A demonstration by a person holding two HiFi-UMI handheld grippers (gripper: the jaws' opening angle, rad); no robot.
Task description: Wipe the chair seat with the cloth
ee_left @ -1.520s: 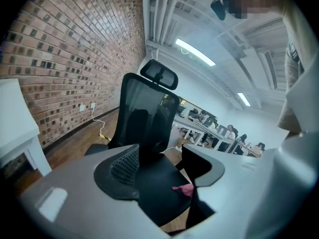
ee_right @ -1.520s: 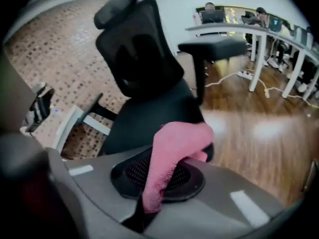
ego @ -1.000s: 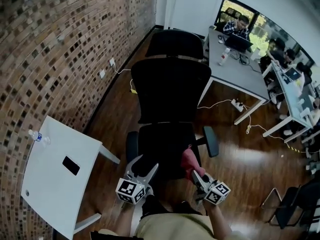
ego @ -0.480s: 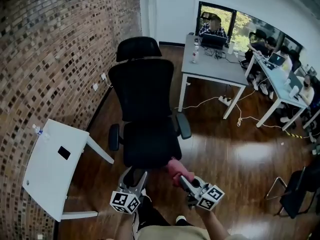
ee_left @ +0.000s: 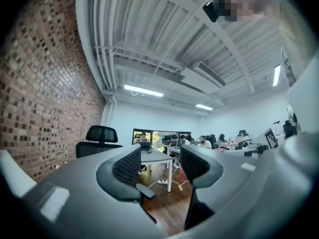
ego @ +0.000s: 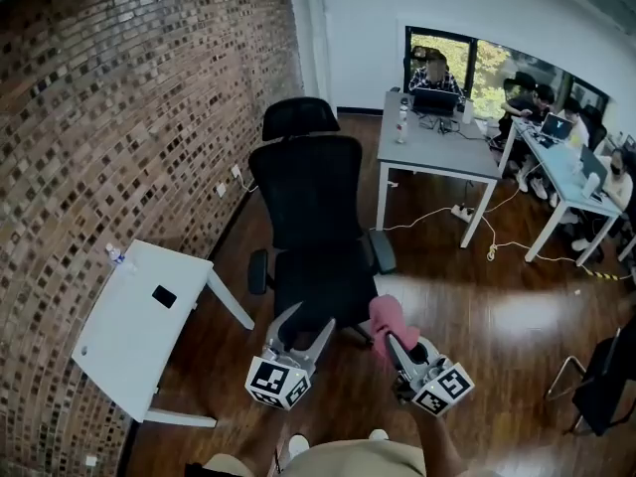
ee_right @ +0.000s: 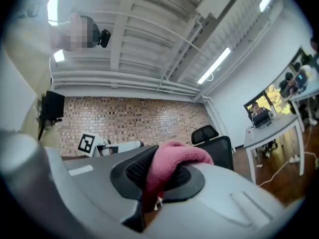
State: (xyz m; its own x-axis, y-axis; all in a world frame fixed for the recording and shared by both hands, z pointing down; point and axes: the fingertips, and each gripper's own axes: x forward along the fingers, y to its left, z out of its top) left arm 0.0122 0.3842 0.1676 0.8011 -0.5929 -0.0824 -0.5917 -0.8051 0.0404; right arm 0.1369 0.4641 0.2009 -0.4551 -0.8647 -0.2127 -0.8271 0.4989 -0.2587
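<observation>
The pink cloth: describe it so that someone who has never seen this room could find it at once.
Start at the brick wall, then find the black office chair standing beside it. Just off the near edge of its seat, the right gripper pinches the cloth between its jaws. It is the only soft, pink thing in view.

Black mesh-backed office chair with headrest [ego: 316,229] stands on dark wood floor [ego: 477,336], near red brick wall [ego: 119,117]. Right tool [ego: 395,341] clamps pink knitted cloth [ego: 386,316], just beside the seat's front right corner. Left tool [ego: 308,318]: jaws apart, nothing between, at seat's front edge.
</observation>
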